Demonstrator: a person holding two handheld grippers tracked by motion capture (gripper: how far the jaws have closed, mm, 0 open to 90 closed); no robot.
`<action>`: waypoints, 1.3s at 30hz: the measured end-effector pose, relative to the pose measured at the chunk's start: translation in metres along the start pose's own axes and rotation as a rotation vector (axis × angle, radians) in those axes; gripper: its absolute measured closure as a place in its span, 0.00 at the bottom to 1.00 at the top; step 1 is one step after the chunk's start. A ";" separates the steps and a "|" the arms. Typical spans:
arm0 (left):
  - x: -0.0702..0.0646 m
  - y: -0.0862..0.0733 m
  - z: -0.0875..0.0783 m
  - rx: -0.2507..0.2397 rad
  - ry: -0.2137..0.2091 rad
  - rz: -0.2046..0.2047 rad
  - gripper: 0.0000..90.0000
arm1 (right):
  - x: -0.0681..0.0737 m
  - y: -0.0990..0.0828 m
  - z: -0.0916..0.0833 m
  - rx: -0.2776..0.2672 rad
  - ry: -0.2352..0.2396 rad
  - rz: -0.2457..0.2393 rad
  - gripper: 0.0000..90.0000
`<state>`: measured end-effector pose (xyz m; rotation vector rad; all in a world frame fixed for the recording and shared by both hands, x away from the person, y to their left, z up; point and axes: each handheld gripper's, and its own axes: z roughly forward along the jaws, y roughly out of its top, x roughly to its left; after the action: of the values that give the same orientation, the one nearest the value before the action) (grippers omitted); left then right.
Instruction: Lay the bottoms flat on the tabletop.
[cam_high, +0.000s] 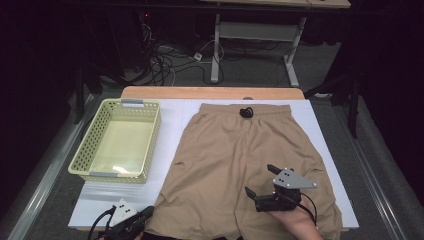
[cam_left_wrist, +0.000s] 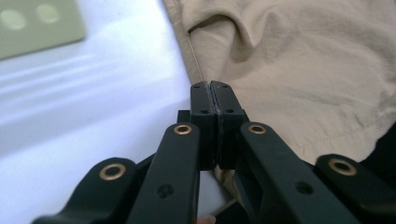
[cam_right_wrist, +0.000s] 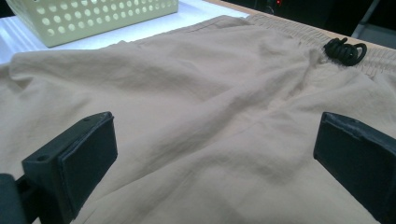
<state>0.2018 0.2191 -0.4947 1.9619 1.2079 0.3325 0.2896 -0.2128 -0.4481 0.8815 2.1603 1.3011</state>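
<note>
Tan shorts (cam_high: 235, 150) lie flat on the white table cover (cam_high: 170, 120), waistband at the far side, with a black knotted drawstring (cam_high: 246, 113). My left gripper (cam_high: 149, 212) is at the near left, its tips at the outer edge of the left leg. In the left gripper view its jaws (cam_left_wrist: 215, 88) are pressed together over the seam of the shorts (cam_left_wrist: 303, 70); I cannot tell whether cloth is pinched. My right gripper (cam_high: 258, 179) hovers over the right leg, wide open. In the right gripper view nothing but the shorts (cam_right_wrist: 210, 93) lies between the jaws (cam_right_wrist: 215, 154), and the drawstring (cam_right_wrist: 345, 50) is far ahead.
A pale green perforated basket (cam_high: 154, 142) stands on the left of the table, seen too in the right gripper view (cam_right_wrist: 93, 18) and as a corner in the left gripper view (cam_left_wrist: 37, 28). Bare white cover (cam_left_wrist: 93, 93) lies between basket and shorts. Cables and desk legs are beyond the table.
</note>
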 end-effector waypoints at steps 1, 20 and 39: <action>0.001 0.000 0.000 -0.004 -0.006 -0.011 0.95 | -0.001 0.000 0.001 -0.001 -0.001 0.000 0.00; 0.014 0.031 0.022 -0.075 -0.090 0.015 0.41 | 0.005 0.009 0.029 0.047 -0.066 -0.007 0.00; -0.001 0.045 0.042 0.075 0.043 0.115 0.67 | -0.006 0.002 0.030 0.023 -0.097 0.013 0.01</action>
<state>0.2543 0.1877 -0.4886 2.1039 1.1522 0.3952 0.3142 -0.1990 -0.4592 0.9502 2.1014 1.2163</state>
